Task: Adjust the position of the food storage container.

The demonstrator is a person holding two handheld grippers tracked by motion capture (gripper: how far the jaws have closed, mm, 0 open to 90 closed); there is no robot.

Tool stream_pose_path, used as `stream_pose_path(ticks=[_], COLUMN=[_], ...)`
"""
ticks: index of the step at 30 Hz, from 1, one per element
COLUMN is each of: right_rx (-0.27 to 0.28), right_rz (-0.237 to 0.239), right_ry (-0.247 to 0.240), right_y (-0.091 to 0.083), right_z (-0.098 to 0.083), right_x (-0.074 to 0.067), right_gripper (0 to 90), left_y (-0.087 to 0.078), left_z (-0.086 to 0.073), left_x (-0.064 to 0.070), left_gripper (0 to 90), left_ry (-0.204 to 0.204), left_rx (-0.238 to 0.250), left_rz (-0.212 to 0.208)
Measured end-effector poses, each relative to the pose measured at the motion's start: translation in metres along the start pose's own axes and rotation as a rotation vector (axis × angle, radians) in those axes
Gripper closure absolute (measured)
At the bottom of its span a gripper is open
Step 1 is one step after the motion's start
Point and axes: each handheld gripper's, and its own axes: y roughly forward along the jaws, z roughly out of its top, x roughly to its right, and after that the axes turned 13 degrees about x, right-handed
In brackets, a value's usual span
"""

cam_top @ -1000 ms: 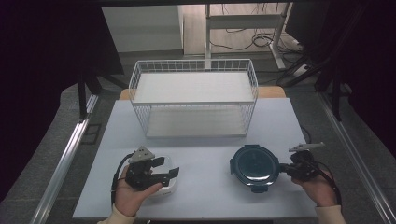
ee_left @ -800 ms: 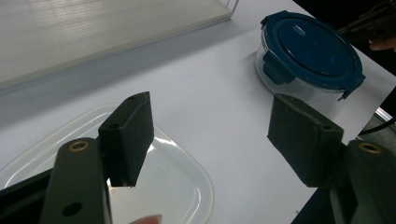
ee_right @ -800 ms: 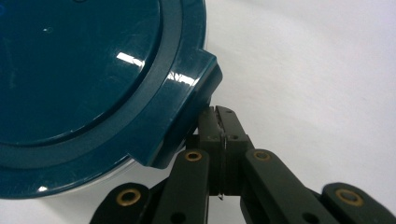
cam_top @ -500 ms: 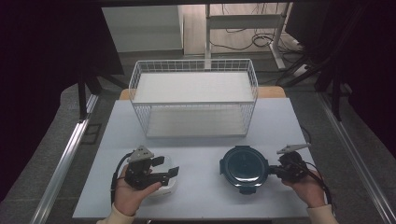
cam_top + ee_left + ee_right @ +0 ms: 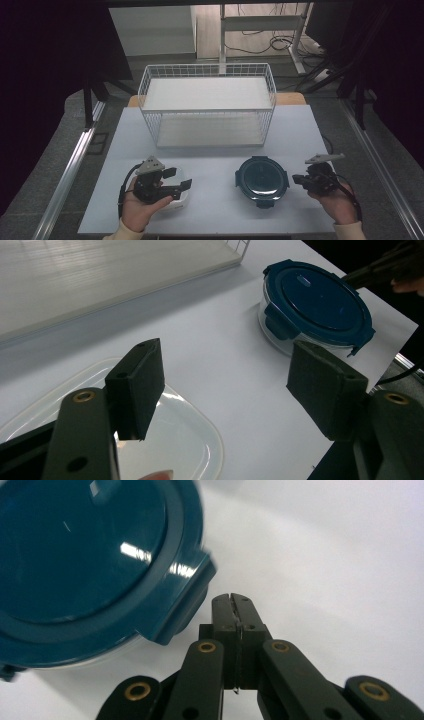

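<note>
**Closed right gripper at the container's latch; left gripper waits over the white lid**

The right gripper (image 5: 299, 179) is clenched on nothing: in the right gripper view its two jaws meet pad to pad (image 5: 234, 611), with no object between them. The tips sit just beside one of the latch tabs (image 5: 186, 596) of the round blue-lidded container (image 5: 262, 181), close to it, though I cannot tell whether they actually touch. From the high view, the container stands on the counter (image 5: 215, 220) directly to the inside of this gripper, between the two hands.

The step in hand looks like nudging or working the container's latch with closed tips. If so, the next move calls for a small, controlled push or lift at the tab's edge, low to the counter, without sliding the whole container away; the glass base under the lid is likely to skate on the smooth surface.

The left gripper (image 5: 176, 181) stands released, jaws wide apart, hovering over a flat white lid or tray (image 5: 185, 440) that lies on the counter at the near left. One jaw hangs above its surface, the other beyond its edge. It holds nothing, and could steady the container if needed.

Behind both, the white wire basket (image 5: 207, 107) stands well apart at the far side.
</note>
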Motion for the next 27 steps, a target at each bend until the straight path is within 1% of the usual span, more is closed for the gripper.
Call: stream_pose_path(ticks=[2, 4, 5, 7, 8, 10, 11, 12, 13, 14, 17, 22, 25, 27], right_rx=[0.069, 0.098, 0.151, 0.199, 0.199, 0.25, 0.273, 0.281, 0.281, 0.286, 0.287, 0.283, 0.275, 0.277], right_rz=[0.007, 0.014, 0.027, 0.047, 0.047, 0.068, 0.085, 0.092, 0.092, 0.087, 0.082, 0.078, 0.081, 0.082], right_ry=[0.015, 0.023, 0.038, 0.071, 0.071, 0.102, 0.127, 0.138, 0.138, 0.142, 0.142, 0.14, 0.131, 0.137], right_y=[-0.012, -0.019, -0.025, -0.03, -0.03, -0.034, -0.034, -0.034, -0.034, -0.033, -0.031, -0.029, -0.029, -0.029], right_z=[0.002, 0.002, 0.0, 0.0, 0.0, 0.0, 0.0, 0.0, 0.0, 0.0, 0.0, -0.001, -0.001, -0.001], right_x=[0.002, 0.002, 0.002, 0.002, 0.002, 0.004, 0.004, 0.005, 0.005, 0.005, 0.004, 0.004, 0.003, 0.002], right_gripper=[89.8, 88.0, 70.0, 52.7, 52.7, 40.2, 34.3, 32.3, 32.3, 28.1, 25.1, 24.1, 23.6, 23.4], left_y=[-0.002, -0.002, -0.001, -0.001, -0.001, -0.001, -0.002, -0.002, -0.003, -0.003, -0.004, -0.004, -0.003, -0.004], left_z=[0.001, 0.002, 0.002, 0.002, 0.002, 0.001, 0.001, 0.001, 0.001, 0.001, 0.001, 0.0, 0.001, 0.001], left_x=[0.001, 0.002, 0.003, 0.006, 0.006, 0.006, 0.006, 0.006, 0.006, 0.005, 0.004, 0.003, 0.004, 0.005], left_gripper=[30.5, 30.3, 29.7, 28.7, 28.2, 27.7, 27.2, 27.2, 27.2, 27.1, 26.9, 26.6, 26.4, 26.3], left_ry=[-0.005, -0.005, -0.005, -0.005, -0.005, -0.012, -0.015, -0.015, -0.017, -0.018, -0.028, -0.032, -0.027, -0.029], left_rx=[0.011, 0.013, 0.015, 0.011, 0.011, 0.014, 0.013, 0.013, 0.014, 0.015, 0.019, 0.016, 0.017, 0.021], left_rz=[0.008, 0.012, 0.014, 0.017, 0.017, 0.019, 0.022, 0.022, 0.024, 0.024, 0.03, 0.034, 0.032, 0.031])
